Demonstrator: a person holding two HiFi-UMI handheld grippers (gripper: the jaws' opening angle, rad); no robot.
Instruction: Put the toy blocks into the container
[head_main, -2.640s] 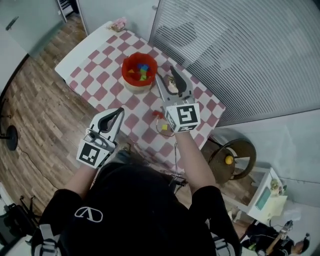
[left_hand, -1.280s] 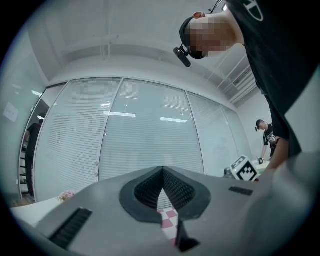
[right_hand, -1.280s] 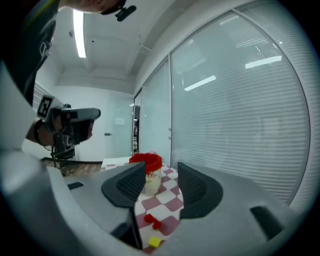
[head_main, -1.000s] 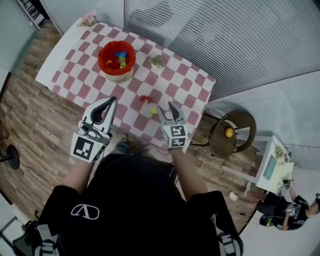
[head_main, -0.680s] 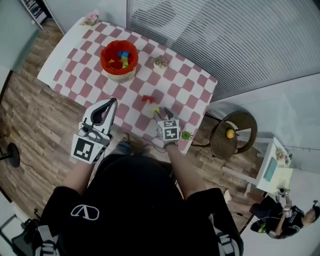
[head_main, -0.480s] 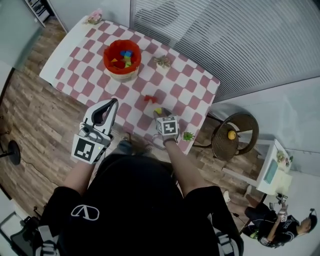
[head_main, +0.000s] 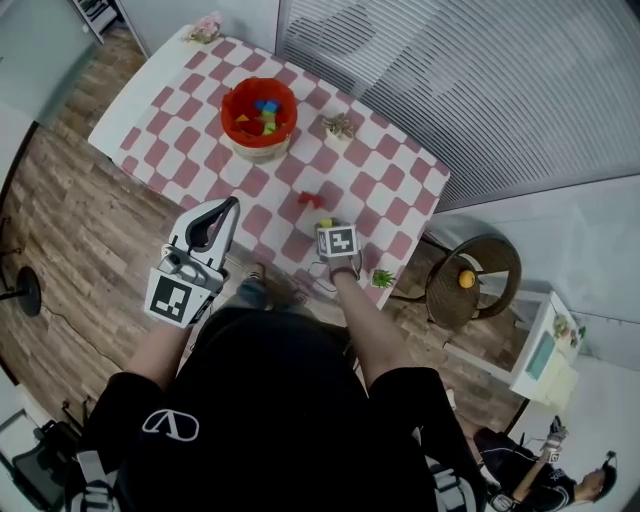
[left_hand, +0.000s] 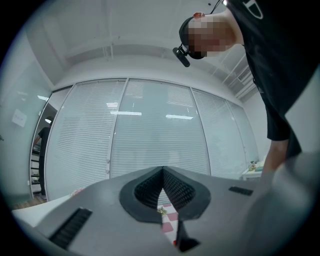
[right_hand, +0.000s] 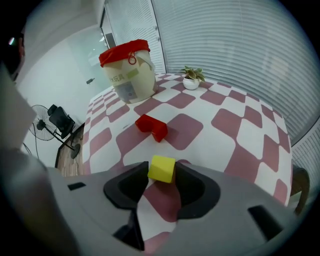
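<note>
The red-rimmed container (head_main: 258, 118) (right_hand: 129, 70) stands at the far side of the checked table (head_main: 170, 110) and holds several coloured blocks. A red block (head_main: 311, 199) (right_hand: 151, 126) lies on the cloth near the table's middle. Just nearer to me, a yellow block (head_main: 325, 222) (right_hand: 161, 168) sits on the table between the tips of my right gripper (head_main: 327, 226) (right_hand: 161, 174). Its jaws are closing and both pads touch the block's sides. My left gripper (head_main: 230, 205) (left_hand: 162, 171) hangs off the table's near left edge, shut and empty.
A small potted plant (head_main: 339, 126) (right_hand: 191, 78) stands to the right of the container. Pink flowers (head_main: 205, 27) sit at the far corner. Another small plant (head_main: 381, 278) is at the near right corner. A round stool (head_main: 472, 283) stands on the floor at the right.
My right gripper has reached forward and down to the table, and its jaws now sit around the yellow block. The left gripper has stayed where it was.
</note>
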